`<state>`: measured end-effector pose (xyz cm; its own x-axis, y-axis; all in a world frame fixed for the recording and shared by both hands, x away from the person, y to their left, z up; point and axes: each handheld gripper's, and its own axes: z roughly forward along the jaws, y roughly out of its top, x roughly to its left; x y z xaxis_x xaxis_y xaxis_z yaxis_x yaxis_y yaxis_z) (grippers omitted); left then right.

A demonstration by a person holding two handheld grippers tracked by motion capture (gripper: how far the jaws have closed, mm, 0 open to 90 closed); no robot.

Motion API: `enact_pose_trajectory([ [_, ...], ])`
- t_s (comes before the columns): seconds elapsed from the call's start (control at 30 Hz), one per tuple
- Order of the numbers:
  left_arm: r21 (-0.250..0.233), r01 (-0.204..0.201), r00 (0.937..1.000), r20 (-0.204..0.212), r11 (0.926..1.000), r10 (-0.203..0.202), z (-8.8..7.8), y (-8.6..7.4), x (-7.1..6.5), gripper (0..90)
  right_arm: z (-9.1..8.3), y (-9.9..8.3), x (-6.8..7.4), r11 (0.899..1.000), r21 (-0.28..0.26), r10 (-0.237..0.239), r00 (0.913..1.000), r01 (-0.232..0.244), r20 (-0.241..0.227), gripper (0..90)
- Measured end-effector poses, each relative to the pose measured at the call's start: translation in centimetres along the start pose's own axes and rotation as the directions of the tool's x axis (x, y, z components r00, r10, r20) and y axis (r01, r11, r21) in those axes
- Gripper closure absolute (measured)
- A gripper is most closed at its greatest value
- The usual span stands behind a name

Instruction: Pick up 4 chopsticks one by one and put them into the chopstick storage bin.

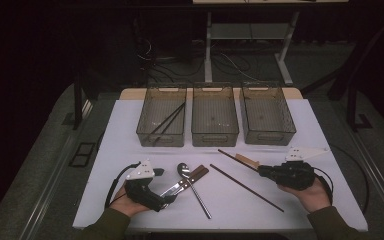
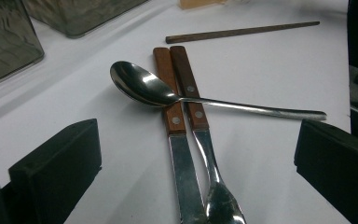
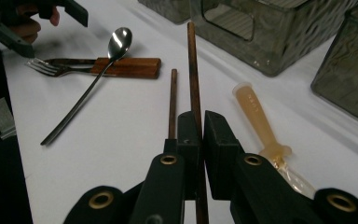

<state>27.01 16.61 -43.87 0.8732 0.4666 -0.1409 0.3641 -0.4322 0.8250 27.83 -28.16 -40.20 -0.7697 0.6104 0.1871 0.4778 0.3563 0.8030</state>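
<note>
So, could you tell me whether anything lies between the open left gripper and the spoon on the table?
Nothing visible does. In the left gripper view, the left gripper has its jaws wide apart, and the spoon lies across the two wooden-handled utensils just ahead, on top and uncovered. The loose chopstick lies beyond it.

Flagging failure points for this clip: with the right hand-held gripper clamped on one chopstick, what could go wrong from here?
1. The right hand-held gripper pinches the chopstick near one end, so the long free part may swing or twist in the grip.
2. The second chopstick lies close beside it and could get knocked.
3. The spoon rests across the two wooden-handled utensils, so the open left hand-held gripper may disturb the pile.
</note>
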Motion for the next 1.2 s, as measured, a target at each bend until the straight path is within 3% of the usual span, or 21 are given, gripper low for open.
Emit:
enact_pose_trajectory([
  [0.37,-0.02,0.011,0.9999,0.01,0.9997,-0.011,0.1,0.1,-0.1,0.0,0.8,2.0,-0.2,0.999,-0.032,-0.006,0.9999,0.006,-0.009,85.3],
  [0.77,-0.022,0.005,0.9999,0.016,0.9998,-0.005,0.1,0.2,-0.2,0.0,1.8,4.4,-0.8,0.997,-0.071,-0.008,0.9998,0.01,0.018,85.4],
  [1.2,-0.028,0.008,0.9999,0.014,0.9996,-0.008,0.1,0.1,-0.2,0.0,4.6,6.9,-1.1,0.998,-0.066,-0.006,0.9991,0.009,0.041,85.4],
])
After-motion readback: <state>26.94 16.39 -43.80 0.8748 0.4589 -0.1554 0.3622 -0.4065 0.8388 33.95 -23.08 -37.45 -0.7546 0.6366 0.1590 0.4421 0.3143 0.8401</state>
